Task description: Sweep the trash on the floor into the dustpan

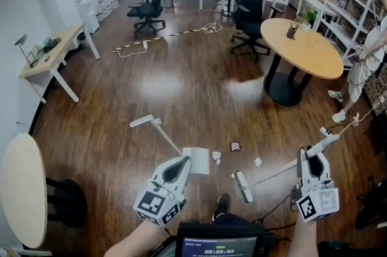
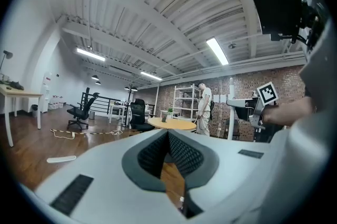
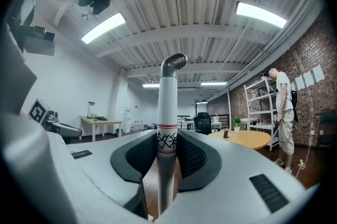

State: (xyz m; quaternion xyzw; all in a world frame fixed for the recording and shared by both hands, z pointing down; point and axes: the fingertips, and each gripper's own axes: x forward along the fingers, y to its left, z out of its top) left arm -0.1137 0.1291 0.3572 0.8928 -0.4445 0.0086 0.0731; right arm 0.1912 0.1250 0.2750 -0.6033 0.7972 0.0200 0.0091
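A white dustpan [image 1: 197,161] lies on the wood floor, its long handle [image 1: 158,127] running up-left. My left gripper [image 1: 182,164] is at the pan's left edge; in the left gripper view [image 2: 168,139] its jaws are shut with nothing showing between them. My right gripper [image 1: 301,162] is shut on the broom handle [image 3: 167,112], which rises straight up between the pads. The broom head [image 1: 242,186] rests on the floor below the trash. A dark red wrapper [image 1: 236,146] and two white paper scraps [image 1: 216,156] [image 1: 258,161] lie just beyond pan and broom.
A round wooden table [image 1: 300,47] and black office chairs [image 1: 249,8] stand beyond. A person [image 1: 367,65] stands at the right by white shelves. A cable [image 1: 169,36] crosses the far floor. A desk [image 1: 51,57] stands on the left, another round table [image 1: 21,189] at lower left.
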